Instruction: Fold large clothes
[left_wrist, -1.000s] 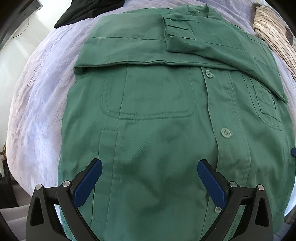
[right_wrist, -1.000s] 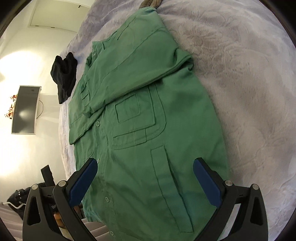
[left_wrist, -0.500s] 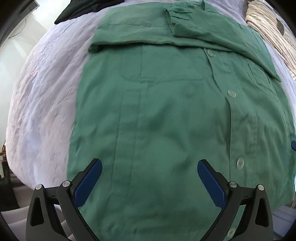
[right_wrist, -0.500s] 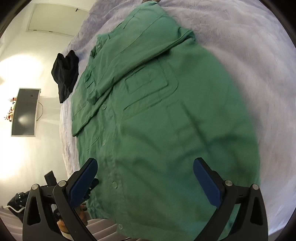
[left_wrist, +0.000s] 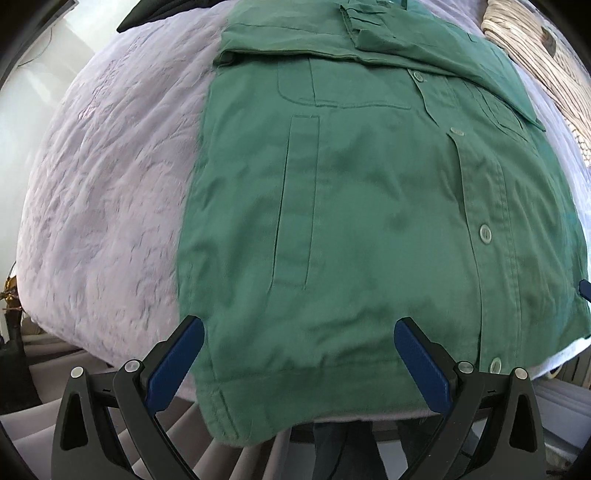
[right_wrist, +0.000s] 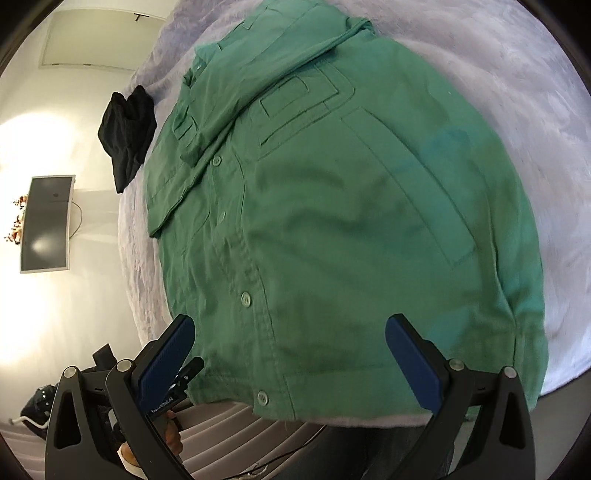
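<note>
Right now my left gripper (left_wrist: 299, 363) and right gripper (right_wrist: 290, 362) hang with blue pads spread wide, holding nothing, above the hem of the green shirt (left_wrist: 369, 221). Its woven cotton lies flat, sleeves folded across, on the quilted lilac bedspread (left_wrist: 110, 184), hem overhanging the near edge.

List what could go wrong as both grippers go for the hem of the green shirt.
1. The green shirt's hem overhangs the bed edge, so a pull toward the person may drag it off the lavender bedspread.
2. The left gripper and right gripper are open and unevenly placed along the hem; the fold may skew.
3. Lifting may disturb the folded sleeve.
</note>
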